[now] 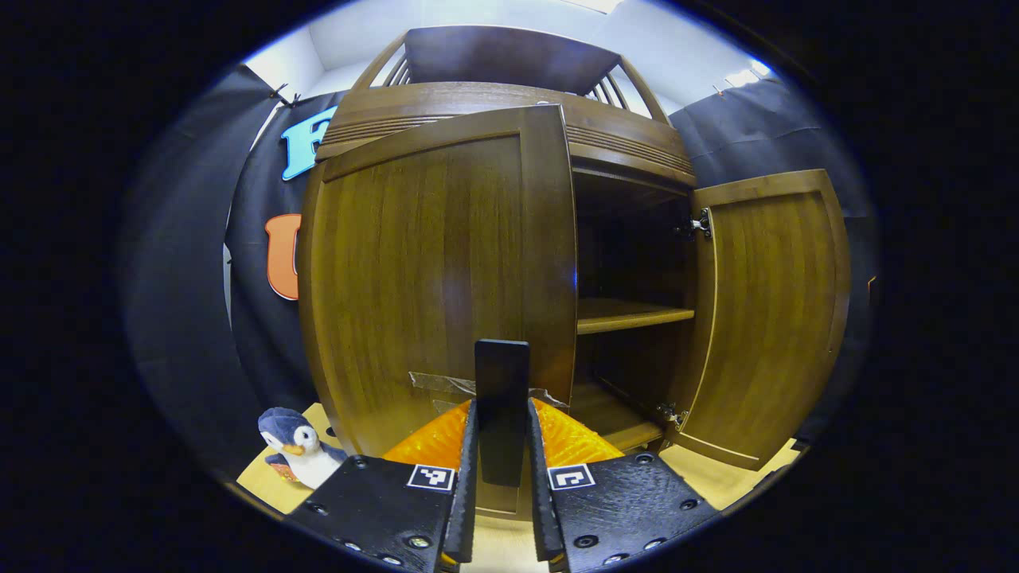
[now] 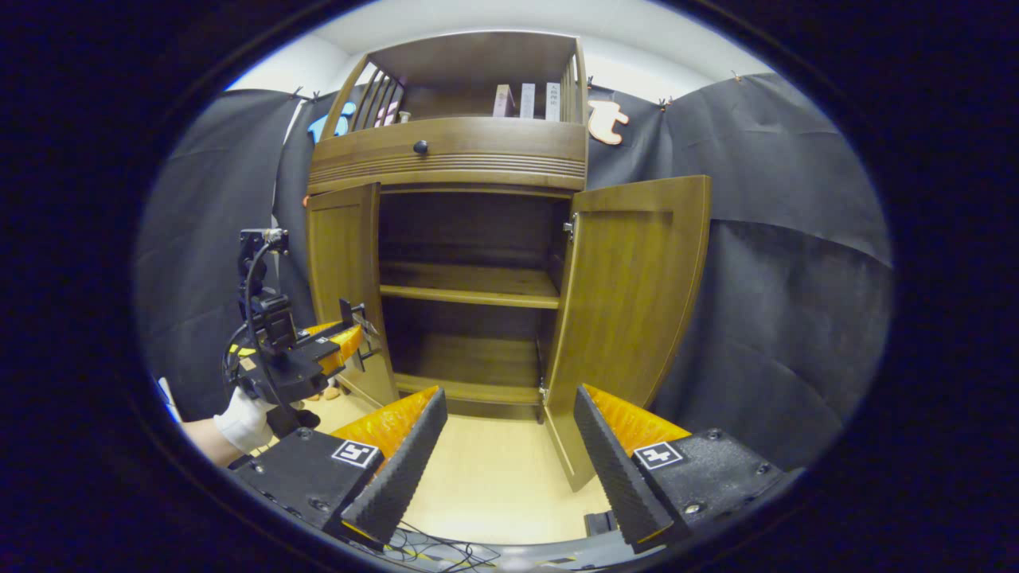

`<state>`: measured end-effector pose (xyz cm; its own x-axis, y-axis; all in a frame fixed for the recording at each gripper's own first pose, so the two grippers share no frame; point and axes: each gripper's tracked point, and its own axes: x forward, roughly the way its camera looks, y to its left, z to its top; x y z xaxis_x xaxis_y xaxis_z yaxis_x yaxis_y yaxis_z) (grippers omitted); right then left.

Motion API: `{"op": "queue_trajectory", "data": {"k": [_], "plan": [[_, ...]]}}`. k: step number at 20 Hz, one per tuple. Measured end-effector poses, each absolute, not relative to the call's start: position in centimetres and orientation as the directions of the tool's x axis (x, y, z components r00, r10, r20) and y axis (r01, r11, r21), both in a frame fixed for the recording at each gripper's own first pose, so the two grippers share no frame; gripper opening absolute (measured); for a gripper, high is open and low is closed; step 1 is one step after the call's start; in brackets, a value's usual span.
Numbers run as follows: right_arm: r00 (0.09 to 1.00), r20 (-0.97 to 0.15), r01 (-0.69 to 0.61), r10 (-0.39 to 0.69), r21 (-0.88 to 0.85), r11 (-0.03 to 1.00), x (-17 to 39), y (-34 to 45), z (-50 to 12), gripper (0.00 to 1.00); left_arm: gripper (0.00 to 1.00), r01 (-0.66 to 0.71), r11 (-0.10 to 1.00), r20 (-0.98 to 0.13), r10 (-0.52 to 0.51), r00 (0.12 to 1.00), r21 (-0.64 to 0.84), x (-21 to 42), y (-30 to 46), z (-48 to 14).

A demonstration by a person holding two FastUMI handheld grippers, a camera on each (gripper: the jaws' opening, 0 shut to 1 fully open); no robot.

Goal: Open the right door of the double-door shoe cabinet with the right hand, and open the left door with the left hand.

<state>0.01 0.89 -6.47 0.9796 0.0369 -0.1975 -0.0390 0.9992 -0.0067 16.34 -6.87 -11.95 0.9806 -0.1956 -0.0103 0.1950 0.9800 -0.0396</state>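
The brown wooden shoe cabinet [image 2: 446,155] stands with both doors swung out. In the left gripper view, my left gripper [image 1: 501,414] is shut on the dark upright handle [image 1: 501,370] of the left door [image 1: 430,278], which is partly open. The right door [image 1: 768,318] stands wide open, showing an inner shelf [image 1: 629,314]. In the right gripper view, my right gripper [image 2: 509,454] is open and holds nothing, low in front of the cabinet and apart from the right door [image 2: 637,310]. A gloved hand [image 2: 239,426] holds the left gripper [image 2: 334,342] at the left door [image 2: 346,278].
A penguin plush [image 1: 298,454] sits on the floor left of the cabinet. Books [image 2: 525,99] stand in the top rack above a drawer with a knob [image 2: 420,146]. Cables [image 2: 446,549] lie on the pale floor [image 2: 493,485] near me.
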Motion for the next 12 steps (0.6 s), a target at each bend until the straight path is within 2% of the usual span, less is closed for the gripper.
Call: {"op": "queue_trajectory", "data": {"k": [10,12], "plan": [[0.980,-0.183,-0.081,0.081,0.010,0.997,-0.6,2.8,-6.3,1.00,0.28,0.172,0.984,-0.014,-0.172,0.985,-0.036,14.2,-4.2,-12.7],[0.980,-0.177,-0.085,0.085,0.010,0.996,-0.9,3.3,-6.1,1.00,0.11,0.165,0.985,-0.010,-0.165,0.986,-0.051,12.6,-3.5,-12.2]]}}
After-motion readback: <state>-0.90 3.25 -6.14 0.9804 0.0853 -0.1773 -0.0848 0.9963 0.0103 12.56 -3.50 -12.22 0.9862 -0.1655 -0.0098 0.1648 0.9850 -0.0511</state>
